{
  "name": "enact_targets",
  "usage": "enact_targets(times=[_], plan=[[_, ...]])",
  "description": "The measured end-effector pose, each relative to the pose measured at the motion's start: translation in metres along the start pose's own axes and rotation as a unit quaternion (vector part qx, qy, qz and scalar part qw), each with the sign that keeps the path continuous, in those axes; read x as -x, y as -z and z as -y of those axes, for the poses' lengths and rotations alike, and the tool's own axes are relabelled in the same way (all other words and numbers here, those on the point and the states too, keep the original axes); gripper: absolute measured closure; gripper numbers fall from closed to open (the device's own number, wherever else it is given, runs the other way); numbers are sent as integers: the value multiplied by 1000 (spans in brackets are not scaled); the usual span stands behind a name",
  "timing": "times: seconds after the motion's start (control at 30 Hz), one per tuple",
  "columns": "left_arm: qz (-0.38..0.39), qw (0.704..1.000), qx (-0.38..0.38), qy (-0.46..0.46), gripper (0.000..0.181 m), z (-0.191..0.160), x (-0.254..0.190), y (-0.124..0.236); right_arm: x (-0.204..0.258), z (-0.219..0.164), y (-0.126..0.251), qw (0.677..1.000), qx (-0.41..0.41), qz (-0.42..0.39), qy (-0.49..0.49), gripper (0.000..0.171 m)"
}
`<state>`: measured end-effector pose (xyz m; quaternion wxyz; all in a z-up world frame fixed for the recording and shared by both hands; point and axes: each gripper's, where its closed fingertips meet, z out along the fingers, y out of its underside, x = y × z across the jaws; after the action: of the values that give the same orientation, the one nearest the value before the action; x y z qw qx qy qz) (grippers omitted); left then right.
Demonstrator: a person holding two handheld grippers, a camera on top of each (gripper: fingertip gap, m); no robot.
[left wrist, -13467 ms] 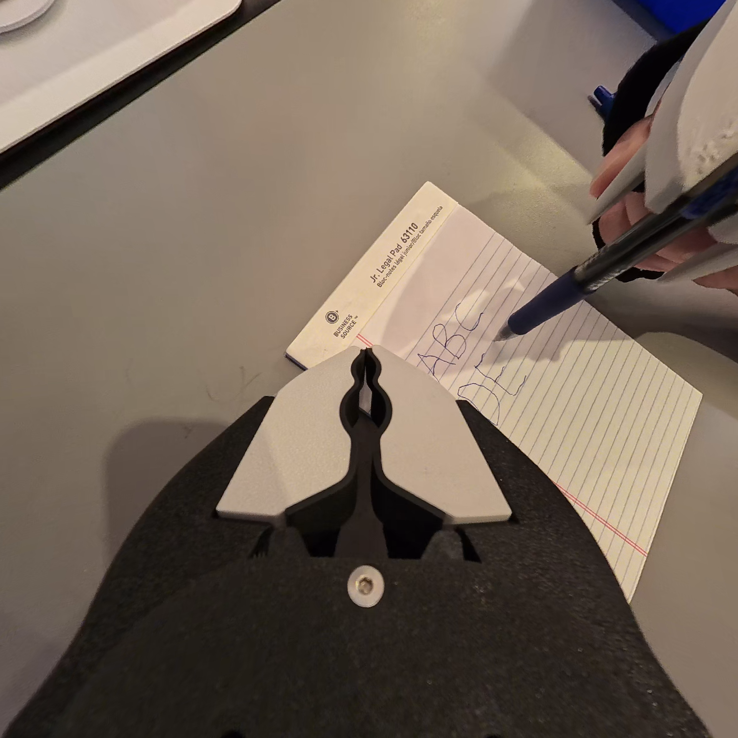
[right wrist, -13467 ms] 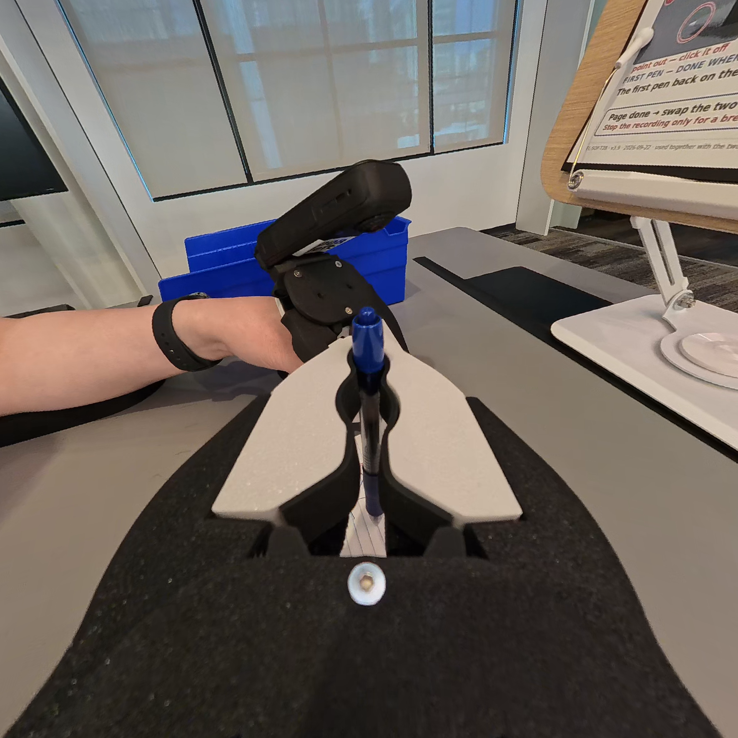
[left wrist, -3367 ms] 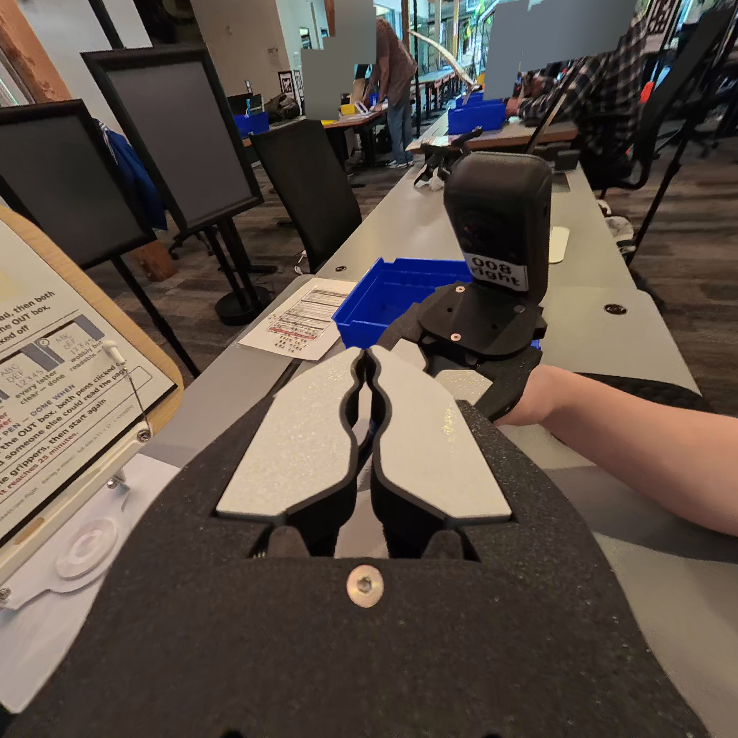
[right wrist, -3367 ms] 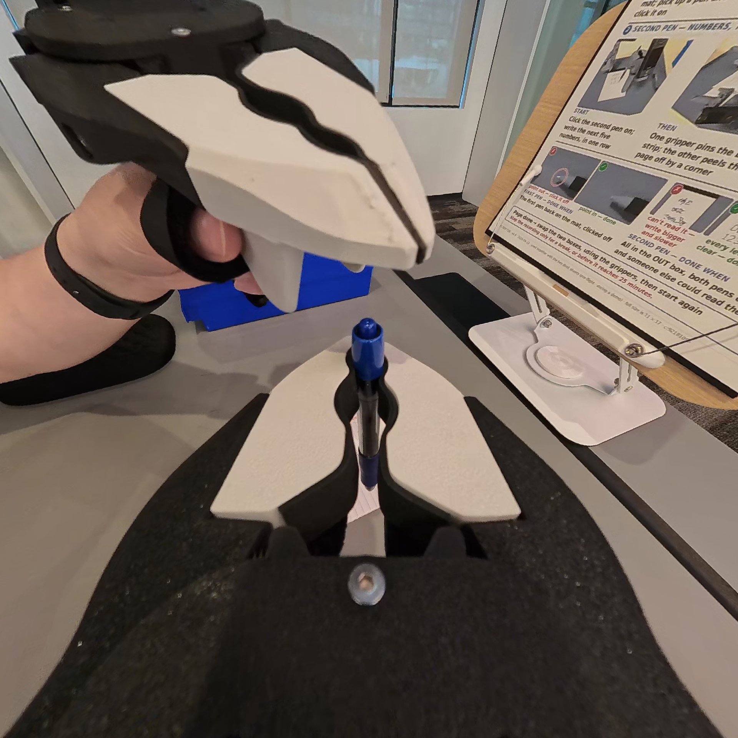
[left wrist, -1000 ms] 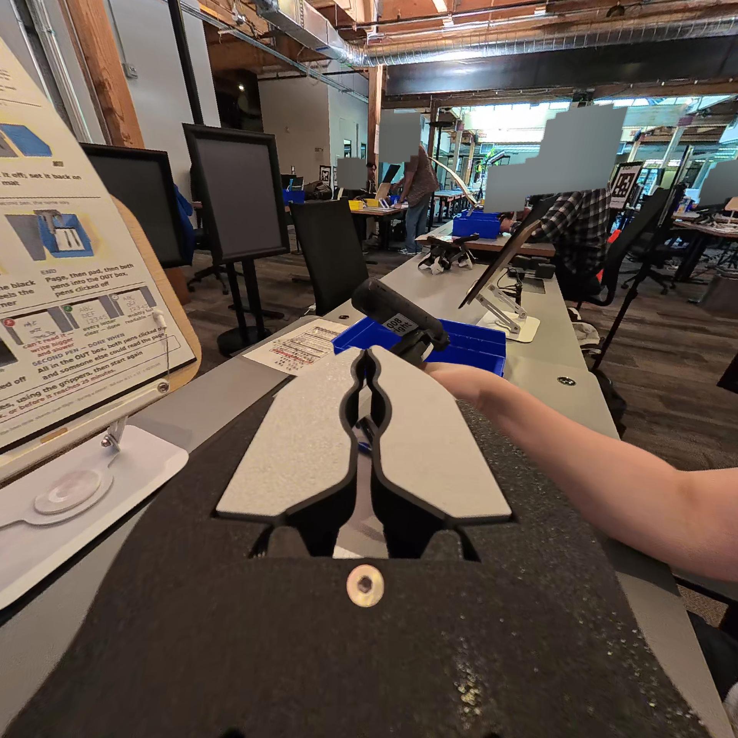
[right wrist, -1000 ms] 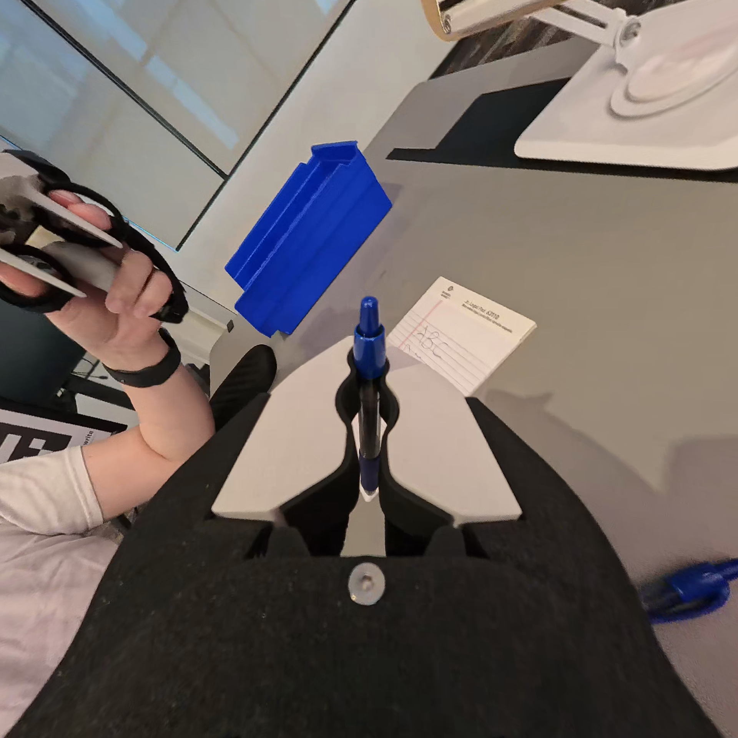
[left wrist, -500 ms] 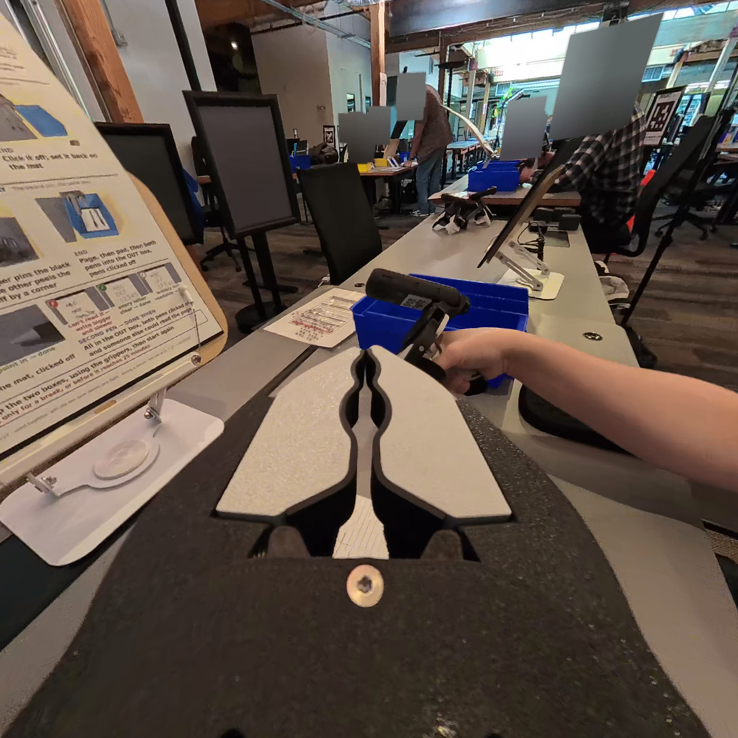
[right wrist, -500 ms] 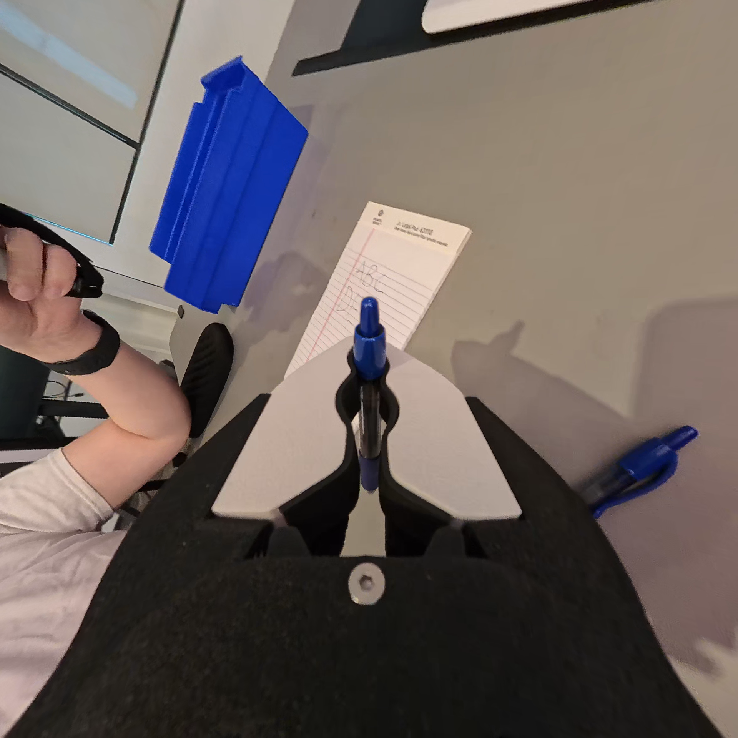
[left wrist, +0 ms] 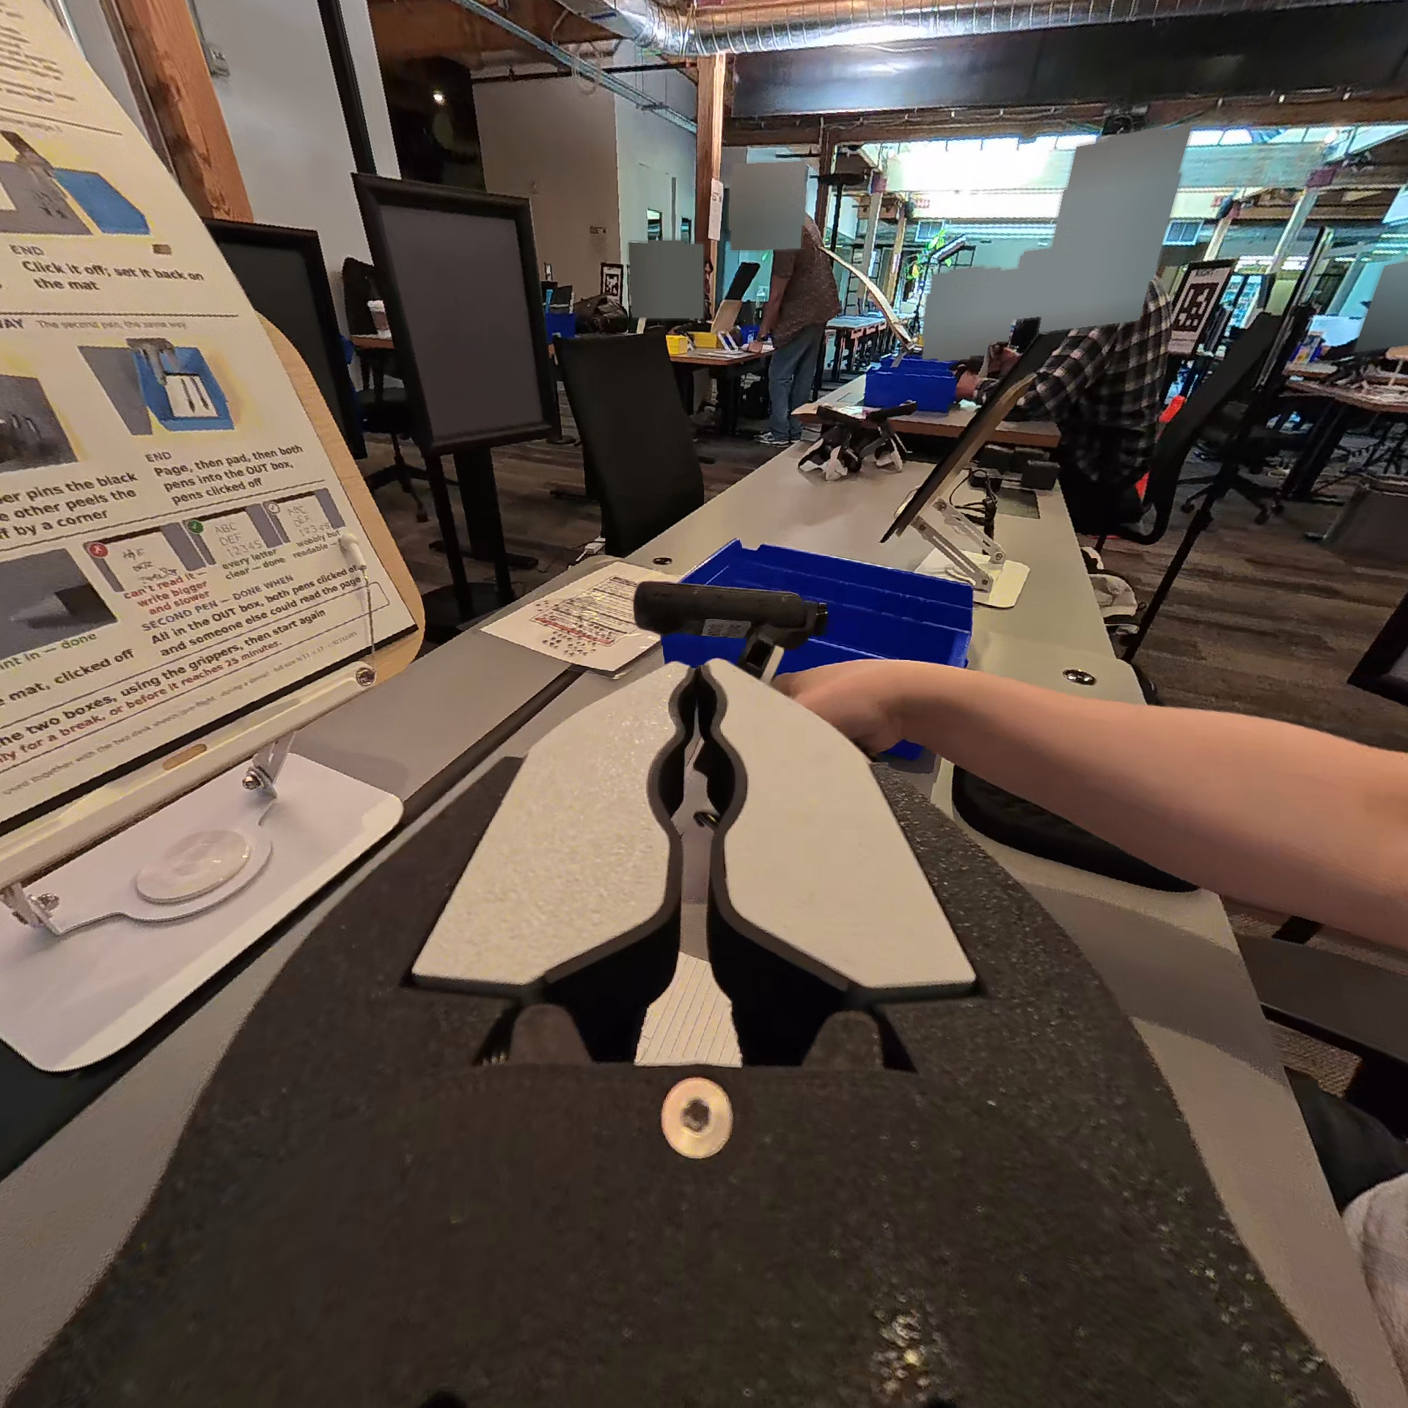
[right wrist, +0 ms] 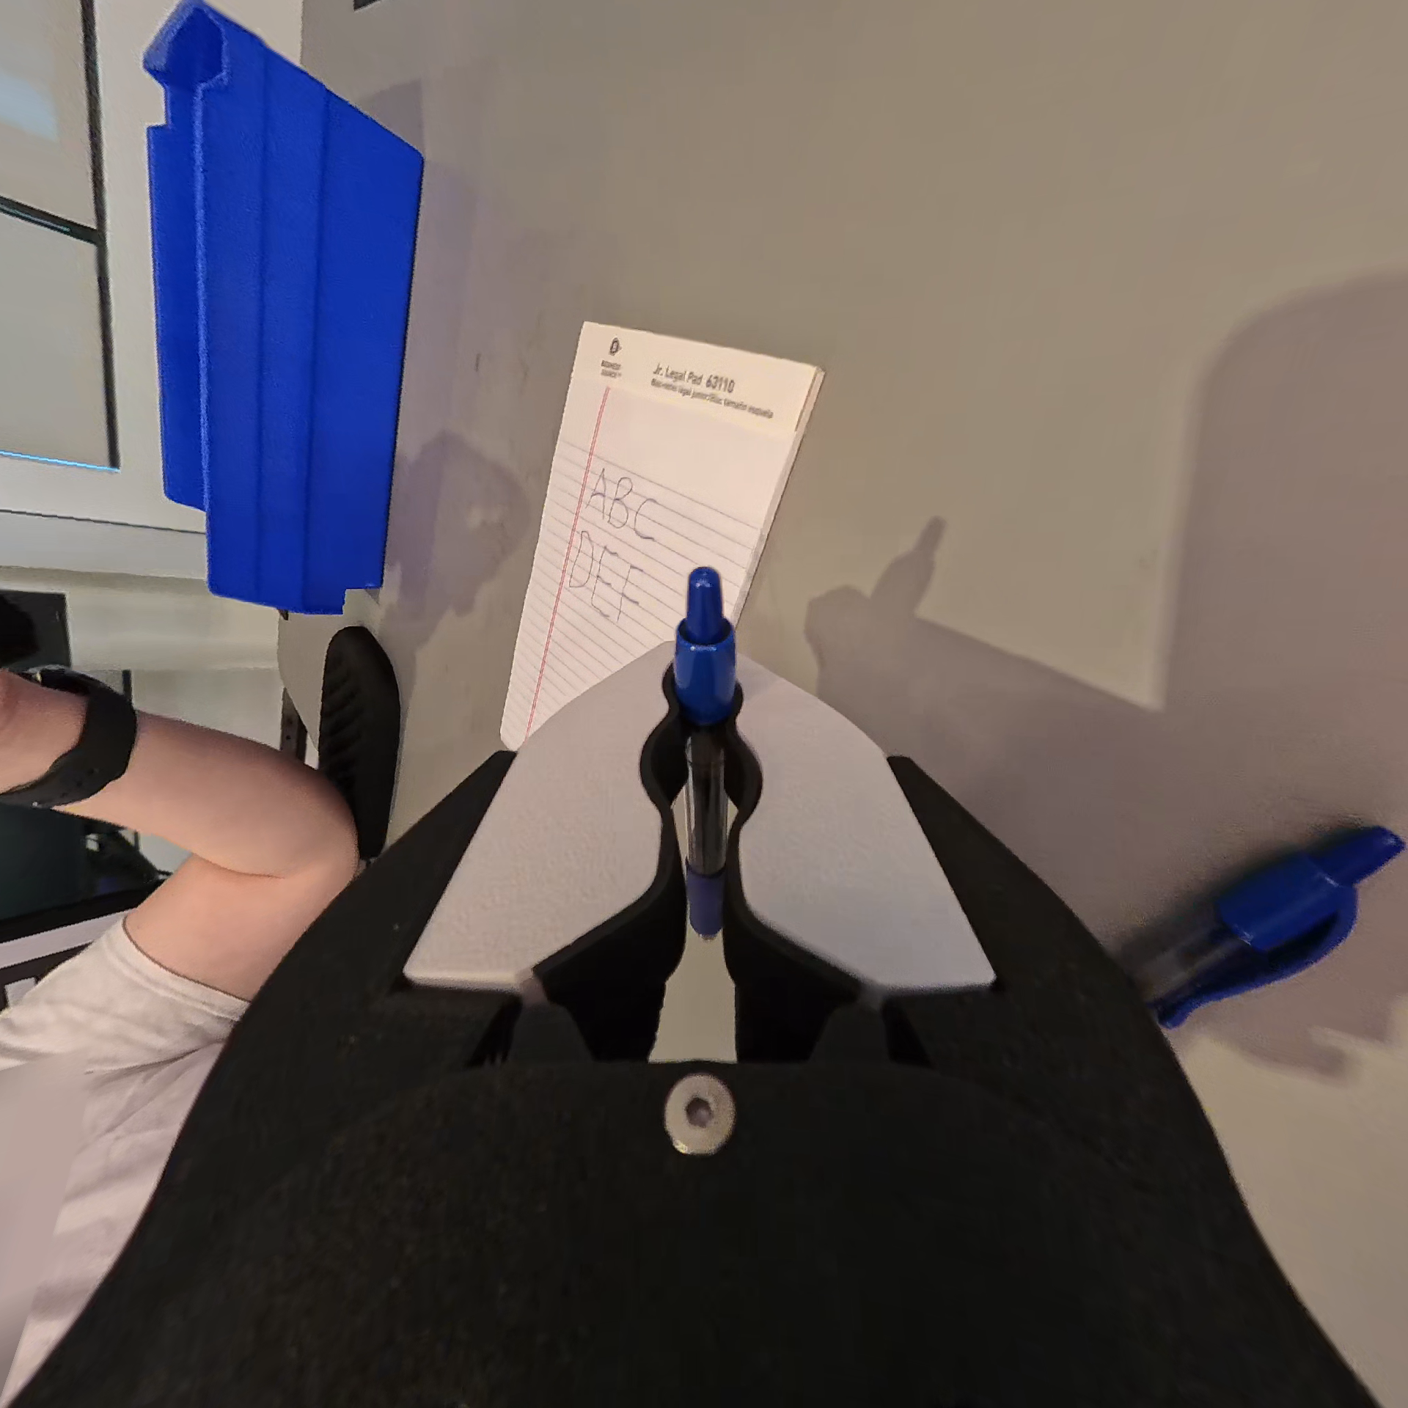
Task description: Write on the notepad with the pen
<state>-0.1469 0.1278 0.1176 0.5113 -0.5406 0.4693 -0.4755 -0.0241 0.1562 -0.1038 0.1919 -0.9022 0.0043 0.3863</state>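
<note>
My right gripper is shut on a blue pen, whose blue cone end points forward over the lower part of the notepad. The white lined notepad lies on the grey desk and bears two lines of handwritten letters. The pen end hovers just right of the second line; I cannot tell if it touches the paper. My left gripper is shut and empty, and lined paper shows through the gap behind its fingers. In the left wrist view, the right gripper's black handle and the arm are just ahead.
A second blue pen lies on the desk right of my right gripper. A blue bin stands left of the pad, also shown in the left wrist view. An instruction board on a white stand is at the left. A printed sheet lies beyond. My right fingertips sit around 25 cm from my left ones.
My right gripper has come down closer to the notepad, which now looks larger, with the pen over its lower half. The left gripper stayed shut and its view shifted slightly.
</note>
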Motion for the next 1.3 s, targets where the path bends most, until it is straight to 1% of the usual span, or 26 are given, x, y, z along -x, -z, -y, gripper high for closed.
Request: enact_targets(times=[0.13,0.4,0.6,0.73,1.07,1.3], plan=[[-1,1000,3,3,181,-1,-1,3,-8,-1,-8,999,20,-20,-25,167],[-9,1000,-7,6,181,8,-5,8,-21,-3,-23,996,45,-57,-60,167],[-15,1000,-6,11,181,6,-6,8,-31,-3,-30,992,49,-86,-78,167],[-19,1000,-10,15,181,9,-7,9,-38,-3,-32,989,38,-107,-93,167],[-27,1000,-5,12,181,8,-13,6,-43,-3,-32,979,58,-186,-62,167],[-28,999,-8,14,181,9,-14,7,-44,-2,-32,973,57,-217,-58,167]])
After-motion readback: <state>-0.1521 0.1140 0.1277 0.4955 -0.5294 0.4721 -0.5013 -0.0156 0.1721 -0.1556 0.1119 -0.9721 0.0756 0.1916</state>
